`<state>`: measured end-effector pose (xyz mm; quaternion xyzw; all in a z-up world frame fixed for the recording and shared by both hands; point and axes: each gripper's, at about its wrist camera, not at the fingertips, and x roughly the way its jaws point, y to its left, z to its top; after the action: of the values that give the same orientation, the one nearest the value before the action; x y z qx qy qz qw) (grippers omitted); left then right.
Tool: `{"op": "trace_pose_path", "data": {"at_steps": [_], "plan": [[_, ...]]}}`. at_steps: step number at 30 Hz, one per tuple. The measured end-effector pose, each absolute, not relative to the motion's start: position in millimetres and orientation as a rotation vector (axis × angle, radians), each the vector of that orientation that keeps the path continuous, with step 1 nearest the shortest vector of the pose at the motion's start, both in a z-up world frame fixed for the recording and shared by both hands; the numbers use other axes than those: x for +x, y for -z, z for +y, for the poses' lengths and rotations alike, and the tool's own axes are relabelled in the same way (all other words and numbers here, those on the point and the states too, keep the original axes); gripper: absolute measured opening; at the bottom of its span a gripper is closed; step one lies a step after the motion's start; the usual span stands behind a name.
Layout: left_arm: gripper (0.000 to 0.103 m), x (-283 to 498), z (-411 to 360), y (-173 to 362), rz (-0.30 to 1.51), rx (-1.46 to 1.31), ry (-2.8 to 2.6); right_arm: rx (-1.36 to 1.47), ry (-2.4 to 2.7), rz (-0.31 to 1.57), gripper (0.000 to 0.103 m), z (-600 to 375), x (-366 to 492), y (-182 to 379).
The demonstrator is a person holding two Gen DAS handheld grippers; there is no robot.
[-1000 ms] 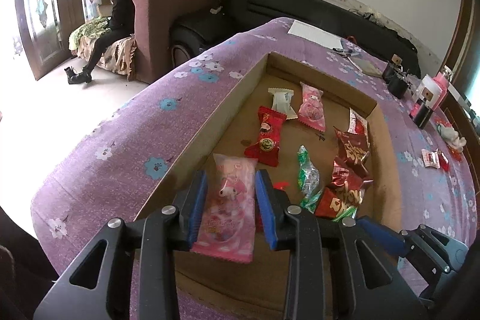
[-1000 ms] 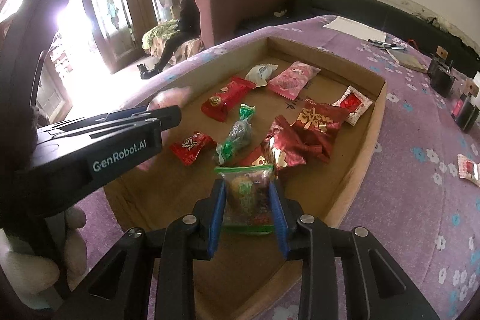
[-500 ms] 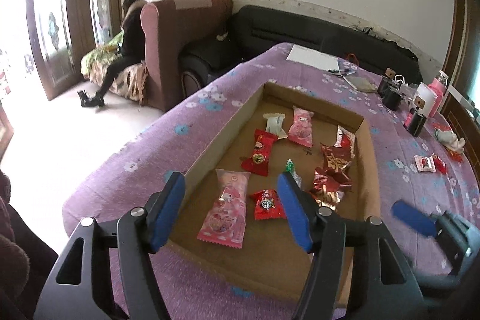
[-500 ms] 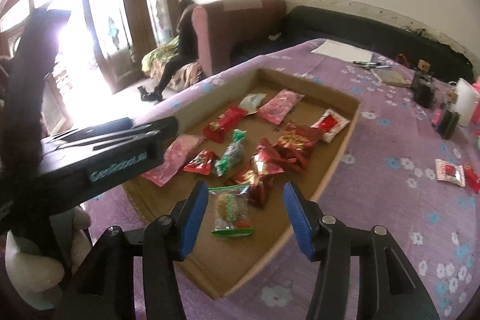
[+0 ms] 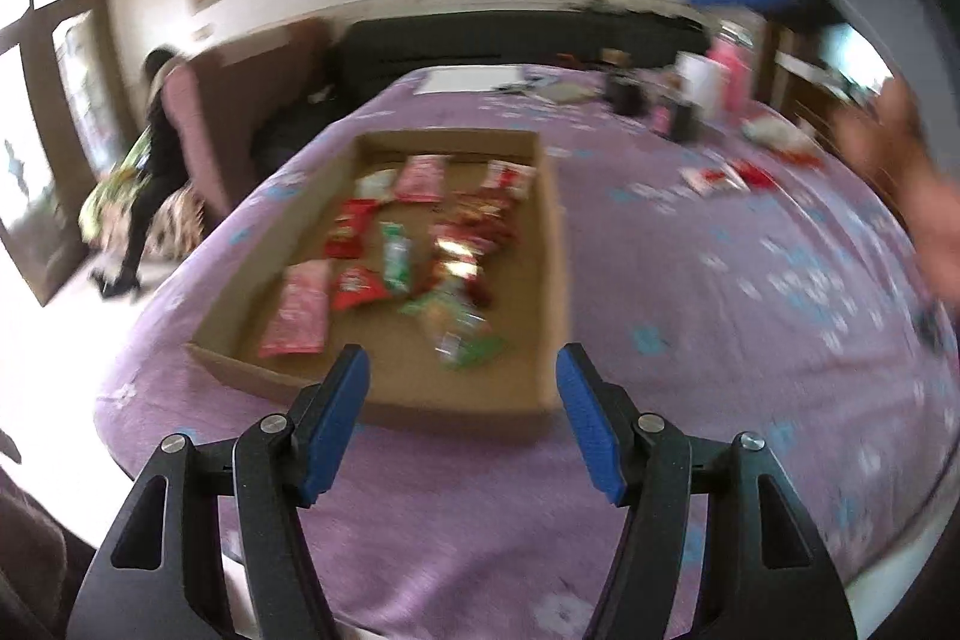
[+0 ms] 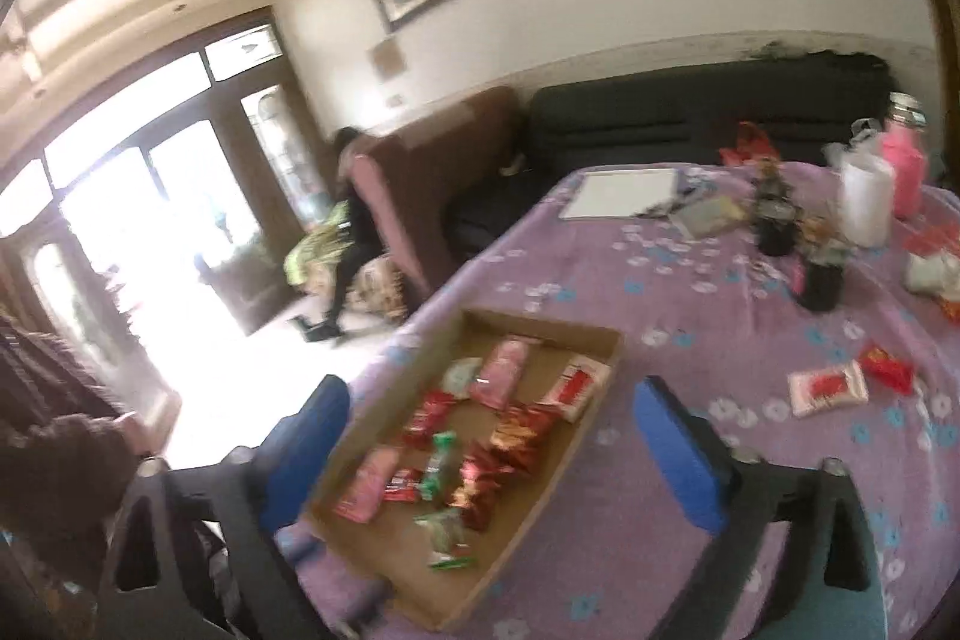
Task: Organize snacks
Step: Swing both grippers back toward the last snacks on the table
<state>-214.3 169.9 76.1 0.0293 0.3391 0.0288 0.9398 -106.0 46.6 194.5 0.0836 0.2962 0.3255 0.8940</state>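
Brown shallow cardboard tray [image 6: 603, 364] on the purple flowered table [image 6: 690, 508] holds most snacks. Left gripper [image 5: 462, 421] is spread, empty; right gripper [image 6: 492, 454] is opening, empty. Two loose red-and-white packets [image 6: 831, 388] lie far right, so a hurried, blurred reach could knock the nearby dark cups [image 6: 819, 274].

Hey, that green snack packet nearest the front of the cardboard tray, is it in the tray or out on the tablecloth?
In. The green packet lies on the floor of the cardboard tray, inside its walls.
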Motion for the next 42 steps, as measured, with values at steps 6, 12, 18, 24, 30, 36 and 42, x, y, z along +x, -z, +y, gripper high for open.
{"op": "trace_pose_path", "data": {"at_steps": [6, 12, 18, 24, 30, 36, 42], "plan": [[0.064, -230.5, 125.2, -74.5, 0.651, 0.194, 0.049, 0.147, -0.871, 0.791, 0.1, 78.5, -97.3, -186.3], [0.064, -241.2, 96.0, -72.4, 0.636, 0.268, 0.168, 0.2, -1.058, 0.925, 0.1, 91.1, -91.0, -164.6], [0.064, -241.3, 83.0, -69.1, 0.667, 0.278, 0.219, 0.2, -1.067, 0.903, 0.1, 86.3, -100.7, -162.7], [0.064, -221.1, 100.1, -71.9, 0.702, 0.22, 0.123, 0.148, -0.722, 0.805, 0.1, 33.9, -100.5, -152.9], [0.064, -192.9, 120.2, -60.9, 0.781, 0.141, 0.014, 0.107, -0.57, 0.773, 0.1, -13.4, -119.4, -137.7], [0.064, -184.3, 131.9, -57.5, 0.809, 0.108, -0.038, 0.04, -0.526, 0.72, 0.1, -21.0, -134.9, -139.5], [0.064, -171.6, 135.7, -55.5, 0.84, 0.095, -0.073, -0.009, -0.475, 0.736, 0.1, -27.8, -128.2, -124.6]]}}
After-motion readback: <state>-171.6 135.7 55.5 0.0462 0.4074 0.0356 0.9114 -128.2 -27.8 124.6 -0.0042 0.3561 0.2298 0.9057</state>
